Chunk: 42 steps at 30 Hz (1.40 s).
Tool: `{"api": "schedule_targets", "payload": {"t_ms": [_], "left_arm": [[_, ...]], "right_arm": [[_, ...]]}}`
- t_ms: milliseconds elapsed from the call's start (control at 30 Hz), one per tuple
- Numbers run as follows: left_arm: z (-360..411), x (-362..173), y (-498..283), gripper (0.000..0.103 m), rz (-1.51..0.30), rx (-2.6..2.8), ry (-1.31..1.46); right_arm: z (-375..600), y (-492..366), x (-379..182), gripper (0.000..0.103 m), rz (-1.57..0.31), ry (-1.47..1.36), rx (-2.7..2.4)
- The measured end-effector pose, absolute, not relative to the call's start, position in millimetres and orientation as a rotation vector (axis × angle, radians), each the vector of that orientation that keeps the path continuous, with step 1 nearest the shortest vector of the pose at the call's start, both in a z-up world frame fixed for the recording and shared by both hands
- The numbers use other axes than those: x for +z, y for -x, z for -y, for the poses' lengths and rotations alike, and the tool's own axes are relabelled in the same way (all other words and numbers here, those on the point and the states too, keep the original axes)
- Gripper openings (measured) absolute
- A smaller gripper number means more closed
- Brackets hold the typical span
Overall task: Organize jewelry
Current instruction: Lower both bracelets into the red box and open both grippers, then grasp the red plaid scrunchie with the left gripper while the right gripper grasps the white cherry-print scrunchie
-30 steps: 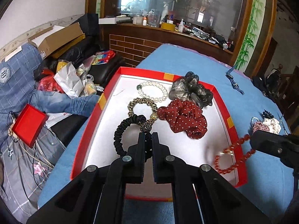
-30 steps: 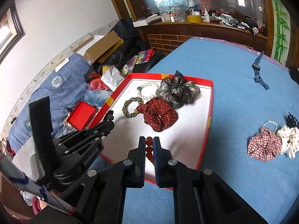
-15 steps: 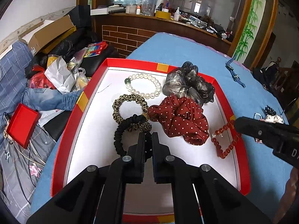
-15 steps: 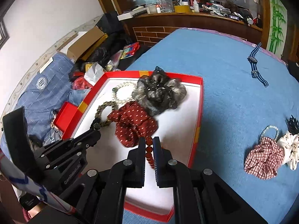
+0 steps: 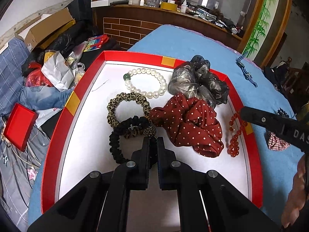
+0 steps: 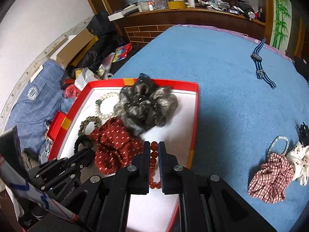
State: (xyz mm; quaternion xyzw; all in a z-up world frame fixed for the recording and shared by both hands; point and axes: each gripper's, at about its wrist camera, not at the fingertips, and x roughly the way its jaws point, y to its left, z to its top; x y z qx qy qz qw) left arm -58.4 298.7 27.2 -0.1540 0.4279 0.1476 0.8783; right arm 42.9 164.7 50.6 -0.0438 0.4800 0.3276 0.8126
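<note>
From over the left hand, the red tray [image 5: 58, 127] fills the view with its white floor, and everything in it reads clearly: a pearl bracelet [image 5: 146, 83] with one green bead near the far wall, a leopard-print scrunchie [image 5: 127, 104] just in front of it, a grey-black organza scrunchie [image 5: 199, 81] in the far right corner, and a dark red polka-dot scrunchie [image 5: 189, 123] spread in the middle. The left gripper [image 5: 153, 145] is clamped on a black scrunchie [image 5: 115, 141], whose loop hangs off to the left and overlaps the leopard one; a beaded ball sits on it right at the fingertips.

Only from over the right hand does the blue cloth [image 6: 212, 67] open out: a striped-strap wristwatch [image 6: 259, 61] lies far off, and a red plaid scrunchie [image 6: 270, 176], a white dotted one [image 6: 300, 164], a small pearl loop [image 6: 278, 145] and a black hair claw [image 6: 303, 133] cluster at the right edge, well apart from the tray.

The right gripper [image 6: 154, 148] pinches a string of red-orange beads [image 6: 153, 160] between its narrow jaws. In the left view that bead bracelet [image 5: 234, 137] dangles from the gripper's tip inside the tray, just beside the polka-dot scrunchie and near the right wall.
</note>
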Motion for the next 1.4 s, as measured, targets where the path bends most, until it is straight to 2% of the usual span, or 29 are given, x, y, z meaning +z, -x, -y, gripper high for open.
{"api": "schedule_targets", "payload": {"t_ms": [333, 800, 867, 1000, 1400], "left_arm": [[-298, 27, 54, 0.007, -0.893, 0.295, 0.316], [-292, 38, 60, 0.01, -0.874, 0.294, 0.309], [-292, 44, 63, 0.011, -0.863, 0.295, 0.31], [-293, 62, 72, 0.023, -0.823, 0.294, 0.31], [-279, 113, 93, 0.023, -0.742, 0.249, 0.323]], "right_arm": [[-165, -56, 38, 0.009, -1.065, 0.061, 0.683], [-153, -54, 50, 0.01, -1.048, 0.014, 0.703], [-148, -53, 54, 0.01, -1.041, 0.001, 0.707], [-136, -46, 66, 0.01, -1.023, -0.026, 0.716], [-69, -21, 100, 0.01, -0.944, -0.132, 0.724]]}}
